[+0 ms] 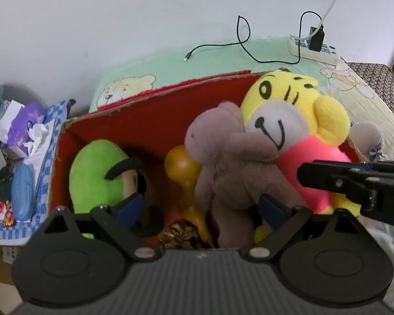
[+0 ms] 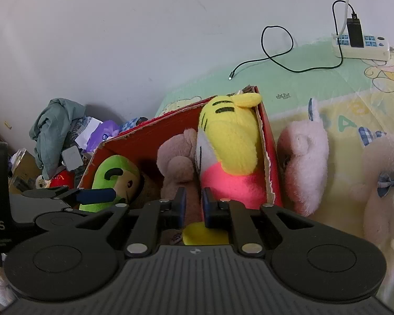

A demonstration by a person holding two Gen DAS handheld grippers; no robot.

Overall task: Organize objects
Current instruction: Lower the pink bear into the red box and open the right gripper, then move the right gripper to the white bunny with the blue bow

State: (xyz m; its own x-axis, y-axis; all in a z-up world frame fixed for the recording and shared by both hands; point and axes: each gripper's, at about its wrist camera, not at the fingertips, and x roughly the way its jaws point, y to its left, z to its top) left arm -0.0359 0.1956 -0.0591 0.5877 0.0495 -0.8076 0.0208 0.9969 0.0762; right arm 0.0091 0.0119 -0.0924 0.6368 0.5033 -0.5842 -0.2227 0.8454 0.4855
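Note:
A red cardboard box on the bed holds a green plush, a yellow wooden rattle, a brown teddy bear, a pine cone and a yellow tiger plush in a pink shirt. My left gripper is open over the box, the teddy's lower body between its fingers but not squeezed. My right gripper is shut, its tips against the tiger's pink shirt. Whether it pinches fabric is unclear.
Two pale pink plush toys lie on the sheet right of the box. A power strip and a black cable sit by the wall. Tissues, a blue case and clothes crowd the left.

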